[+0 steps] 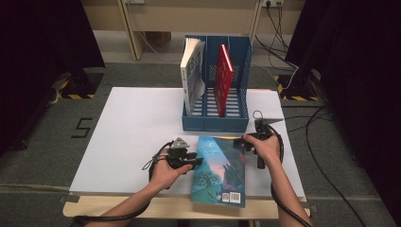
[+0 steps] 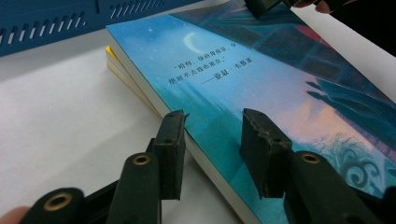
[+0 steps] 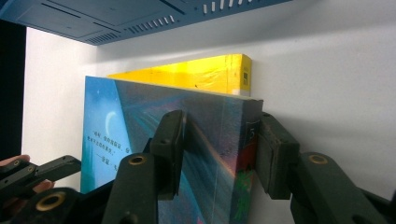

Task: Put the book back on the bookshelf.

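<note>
Yellow book [image 3: 187, 74] under blue book [image 3: 205, 135] (right gripper view), right claw [image 3: 217, 154] pinching blue book, left claw [image 2: 212, 149] open astride edge.

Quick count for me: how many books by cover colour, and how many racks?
Blue book: 1
Yellow book: 1
Red book: 1
White book: 1
Blue rack: 1
Total: 5

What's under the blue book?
A yellow book lies under the blue book, its edge peeking out at the rack side. Its cover is hidden.
</note>
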### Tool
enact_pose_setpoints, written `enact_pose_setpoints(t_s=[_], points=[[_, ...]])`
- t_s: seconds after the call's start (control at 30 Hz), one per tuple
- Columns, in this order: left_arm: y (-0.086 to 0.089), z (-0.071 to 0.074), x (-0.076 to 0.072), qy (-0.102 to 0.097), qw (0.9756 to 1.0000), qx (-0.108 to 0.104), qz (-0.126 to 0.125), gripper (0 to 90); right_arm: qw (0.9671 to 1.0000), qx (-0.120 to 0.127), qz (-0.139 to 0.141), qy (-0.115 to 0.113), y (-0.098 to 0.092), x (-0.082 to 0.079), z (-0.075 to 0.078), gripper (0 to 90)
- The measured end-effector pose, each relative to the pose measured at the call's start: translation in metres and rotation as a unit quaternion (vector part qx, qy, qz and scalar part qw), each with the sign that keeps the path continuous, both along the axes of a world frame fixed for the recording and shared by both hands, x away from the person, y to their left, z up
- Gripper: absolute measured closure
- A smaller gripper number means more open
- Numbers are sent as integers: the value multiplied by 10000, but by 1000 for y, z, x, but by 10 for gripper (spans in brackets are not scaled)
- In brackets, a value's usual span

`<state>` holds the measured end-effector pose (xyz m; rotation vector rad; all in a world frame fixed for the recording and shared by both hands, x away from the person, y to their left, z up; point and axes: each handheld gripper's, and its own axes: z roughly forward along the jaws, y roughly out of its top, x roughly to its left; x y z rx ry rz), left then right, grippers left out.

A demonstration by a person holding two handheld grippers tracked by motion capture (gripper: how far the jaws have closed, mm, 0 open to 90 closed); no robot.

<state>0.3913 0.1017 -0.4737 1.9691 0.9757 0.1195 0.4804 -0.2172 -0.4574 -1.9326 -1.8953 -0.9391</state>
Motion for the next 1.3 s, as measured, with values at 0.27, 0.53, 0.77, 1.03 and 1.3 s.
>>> enact_pose_setpoints(t_s=[0.27, 0.53, 0.77, 1.03, 1.3], points=[[4, 1, -1, 211, 9997, -53, -93, 603, 10000, -44, 12, 22, 0, 0, 1, 588], [4, 1, 1, 309, 9994, -46, -180, 598, 10000, -83, -6, 18, 2, 0, 3, 586], [4, 2, 3, 216, 9995, 65, -239, 620, 9998, -130, 15, -116, 5, -3, 12, 583], [7, 2, 4, 160, 9994, 168, -261, 628, 9988, 3, 227, -440, 9, -2, 24, 599], [9, 0, 6, 198, 9994, 85, -266, 629, 9982, 253, 428, -324, 10, 1, 21, 596]])
